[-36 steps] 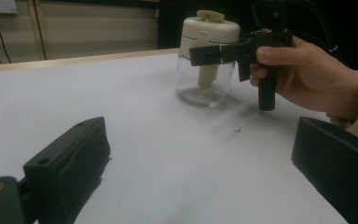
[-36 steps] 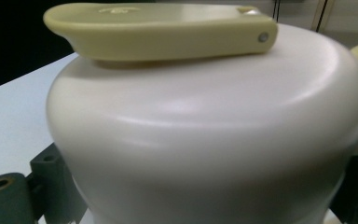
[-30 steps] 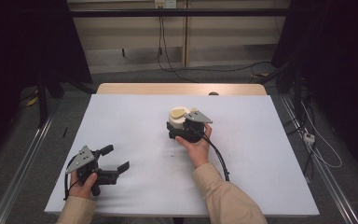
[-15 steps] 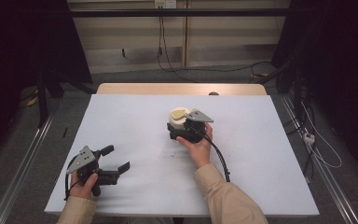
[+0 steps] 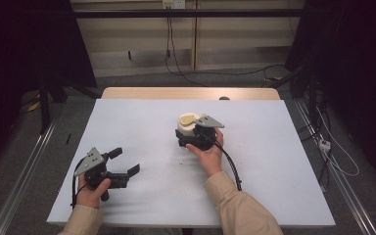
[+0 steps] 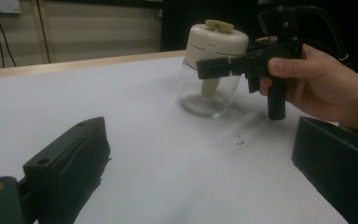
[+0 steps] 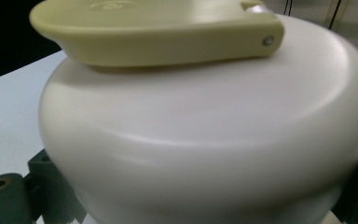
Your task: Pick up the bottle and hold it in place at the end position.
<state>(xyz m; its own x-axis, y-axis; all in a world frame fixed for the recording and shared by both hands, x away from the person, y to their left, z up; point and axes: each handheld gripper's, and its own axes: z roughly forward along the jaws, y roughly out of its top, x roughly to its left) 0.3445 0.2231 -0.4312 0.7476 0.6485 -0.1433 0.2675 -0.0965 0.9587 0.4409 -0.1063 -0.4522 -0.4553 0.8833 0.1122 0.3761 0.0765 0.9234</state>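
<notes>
Surface: white table (image 5: 274, 161), wooden far edge, dim room with cables on the floor behind | jar (image 6: 209, 86): clear glass, cream lid (image 7: 205, 140), upright mid-table | right gripper (image 5: 188, 132): jaws closed around the lid's sides | left gripper (image 5: 125, 161): jaws apart, nothing between them, near-left, well apart from jar

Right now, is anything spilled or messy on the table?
A few small dark crumbs lie on the white table, just in front of the glass jar with the cream lid. The jar stands upright and looks unbroken.
</notes>
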